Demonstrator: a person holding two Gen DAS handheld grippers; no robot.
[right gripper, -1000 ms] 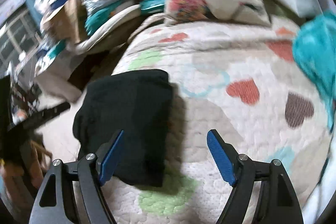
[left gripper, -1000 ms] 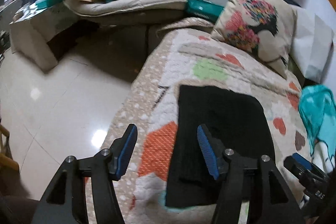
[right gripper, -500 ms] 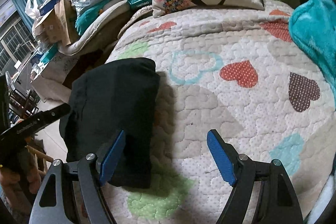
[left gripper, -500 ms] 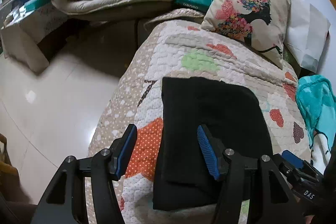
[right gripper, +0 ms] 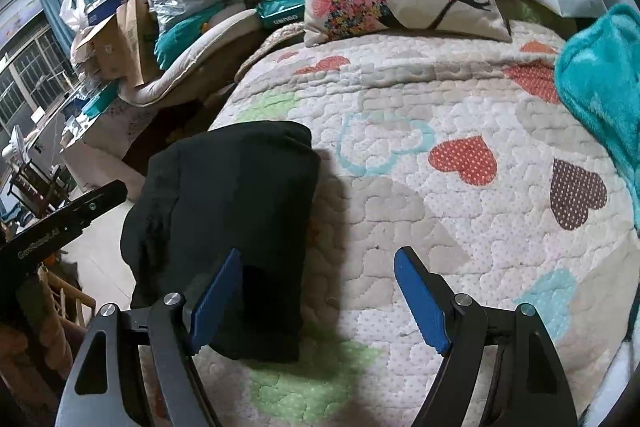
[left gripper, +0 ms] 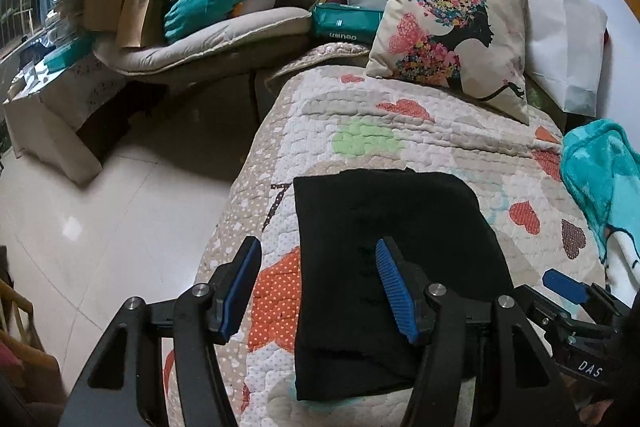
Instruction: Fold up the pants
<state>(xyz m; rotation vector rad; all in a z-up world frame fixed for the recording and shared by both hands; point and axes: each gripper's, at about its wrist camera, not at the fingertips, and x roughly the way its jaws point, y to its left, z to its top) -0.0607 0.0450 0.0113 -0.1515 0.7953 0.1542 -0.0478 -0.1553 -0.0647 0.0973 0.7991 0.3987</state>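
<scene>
Both tongs pulled back, gaping, empty; pants [left gripper: 392, 267] folded; right view alone shows thick stacked edge

We count one pair of black pants [left gripper: 384, 251] folded into a single bundle, two grippers, left gripper [left gripper: 318, 287] and right gripper [right gripper: 320, 299], each with two blue pads, one printed pillow [left gripper: 448, 39], one heart quilt [right gripper: 460, 227], one teal blanket [right gripper: 600, 87], one white bag [left gripper: 568, 39]

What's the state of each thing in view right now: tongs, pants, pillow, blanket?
left tongs: open, empty, above the pants' left edge.
right tongs: open, empty.
black pants: folded into a compact rectangle, flat on the quilt.
printed pillow: propped at the quilt's far end.
teal blanket: bunched at the right edge.
</scene>
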